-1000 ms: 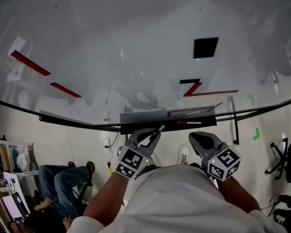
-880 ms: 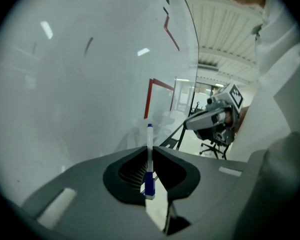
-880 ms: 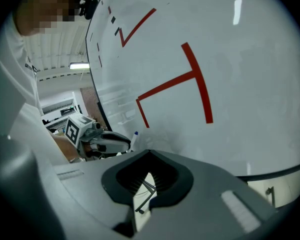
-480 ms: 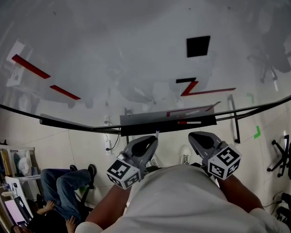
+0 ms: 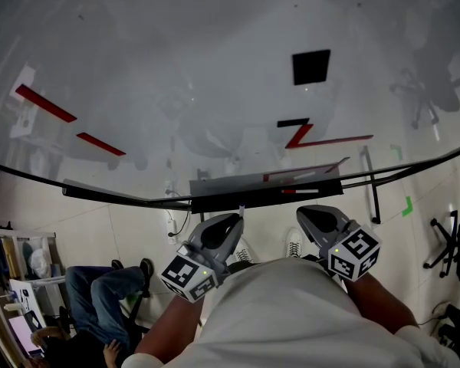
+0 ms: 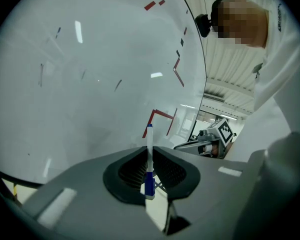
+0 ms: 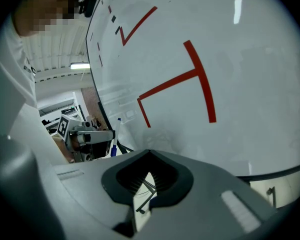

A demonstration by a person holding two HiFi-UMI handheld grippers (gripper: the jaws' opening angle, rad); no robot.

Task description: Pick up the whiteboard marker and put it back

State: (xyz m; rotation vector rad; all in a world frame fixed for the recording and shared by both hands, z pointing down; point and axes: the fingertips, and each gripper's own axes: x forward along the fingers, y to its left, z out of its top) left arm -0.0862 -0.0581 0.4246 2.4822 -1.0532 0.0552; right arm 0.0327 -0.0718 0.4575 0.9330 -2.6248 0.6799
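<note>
Left gripper view: the left gripper point(image 6: 149, 180) is clamped on the whiteboard marker point(image 6: 149, 151), whose long axis pokes straight out toward the whiteboard point(image 6: 90, 74). The tray point(image 5: 264, 196) on the board's bottom edge looks just beyond the tip. The right gripper point(image 7: 141, 186) is closed on nothing.

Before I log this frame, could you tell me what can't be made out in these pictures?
Left gripper view: the left gripper clamps the whiteboard marker mid-barrel, hiding any label.
Head view: that gripper hides all but the marker's tip.
Head view: items on the tray are too small to name.
</note>
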